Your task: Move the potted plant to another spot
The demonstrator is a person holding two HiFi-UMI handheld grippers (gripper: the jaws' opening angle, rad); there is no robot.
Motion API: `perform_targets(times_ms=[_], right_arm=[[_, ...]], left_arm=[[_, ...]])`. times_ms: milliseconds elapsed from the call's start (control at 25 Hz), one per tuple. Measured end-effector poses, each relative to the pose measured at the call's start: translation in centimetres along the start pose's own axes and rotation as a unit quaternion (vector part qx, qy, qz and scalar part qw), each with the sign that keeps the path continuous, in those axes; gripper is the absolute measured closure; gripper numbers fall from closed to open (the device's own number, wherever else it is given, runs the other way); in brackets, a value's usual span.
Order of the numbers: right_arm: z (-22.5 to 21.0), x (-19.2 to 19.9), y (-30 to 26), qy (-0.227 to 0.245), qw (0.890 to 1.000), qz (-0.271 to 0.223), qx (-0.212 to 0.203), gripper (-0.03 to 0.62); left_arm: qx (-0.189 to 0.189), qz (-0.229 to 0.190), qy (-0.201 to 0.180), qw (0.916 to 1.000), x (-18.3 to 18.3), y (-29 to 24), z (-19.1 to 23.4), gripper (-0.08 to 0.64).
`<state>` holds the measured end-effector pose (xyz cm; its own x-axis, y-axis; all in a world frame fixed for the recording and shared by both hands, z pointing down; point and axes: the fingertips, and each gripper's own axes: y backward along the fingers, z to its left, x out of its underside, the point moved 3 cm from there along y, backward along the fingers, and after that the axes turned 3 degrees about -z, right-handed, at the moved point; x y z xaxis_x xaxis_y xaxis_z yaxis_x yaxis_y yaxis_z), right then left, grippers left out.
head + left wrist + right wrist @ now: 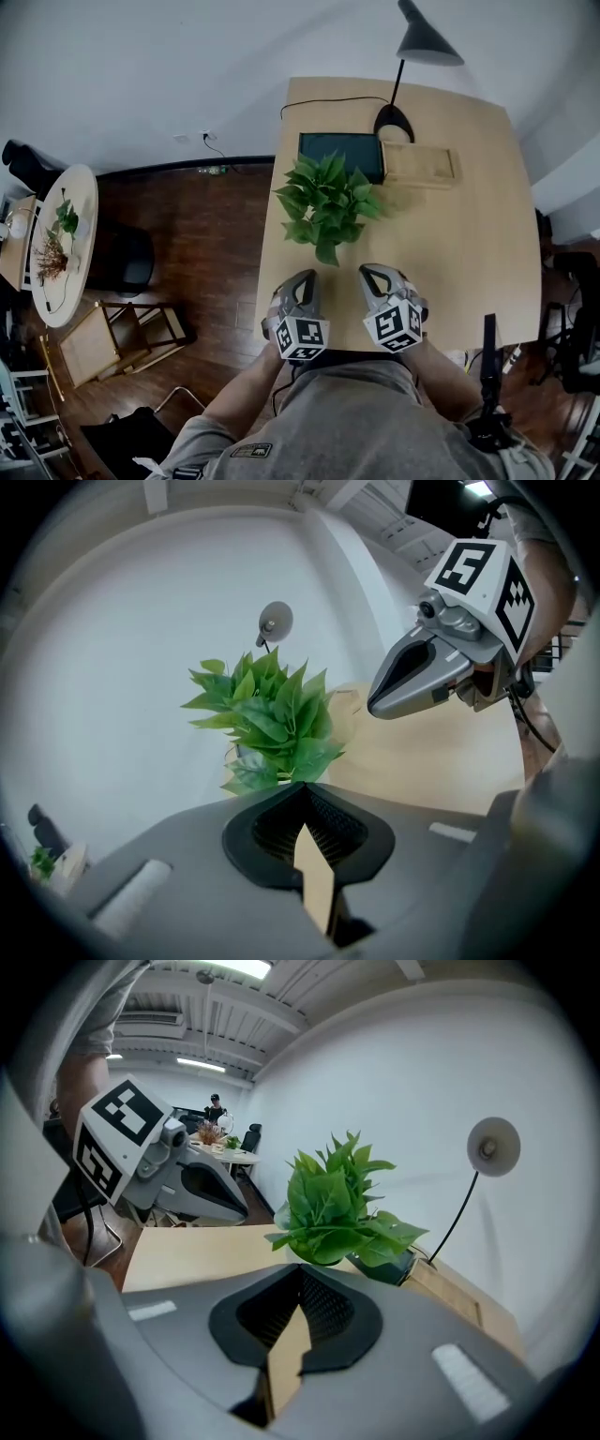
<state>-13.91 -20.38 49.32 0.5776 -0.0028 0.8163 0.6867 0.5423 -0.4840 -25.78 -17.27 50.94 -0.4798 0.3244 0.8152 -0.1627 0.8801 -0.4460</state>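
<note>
The left tongs (307, 279) and right tongs (368, 273) are both closed tight and hold nothing. They sit side by side over the near edge of the desk (469, 253), aimed at the potted plant (326, 206), which stands mid-desk just beyond them. Its pot is hidden under the leaves. The step in hand looks like the approach. To do it well, open both tongs wide before closing in, come in low beneath the foliage, one at the left and one at the right, and clamp the pot rather than the stems. Lift straight up. Steer clear of the dark screen (342, 155) and wooden tray (419, 164) just behind; the bare desk at right offers room.
</note>
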Motion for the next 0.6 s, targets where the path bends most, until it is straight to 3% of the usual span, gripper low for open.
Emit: perform_targets(times_ms=[280, 600], right_arm=[[-1.2, 2.4, -3.6, -0.015, 0.999, 0.009, -0.030, 0.586], [-1.1, 3.6, -5.9, -0.023, 0.998, 0.021, -0.055, 0.586]], left_arm=[[0.011, 0.000, 0.061, 0.9981, 1.8, -4.0, 0.3, 0.560], [0.016, 0.020, 0.082, 0.9963, 3.3, -5.7, 0.2, 0.560]])
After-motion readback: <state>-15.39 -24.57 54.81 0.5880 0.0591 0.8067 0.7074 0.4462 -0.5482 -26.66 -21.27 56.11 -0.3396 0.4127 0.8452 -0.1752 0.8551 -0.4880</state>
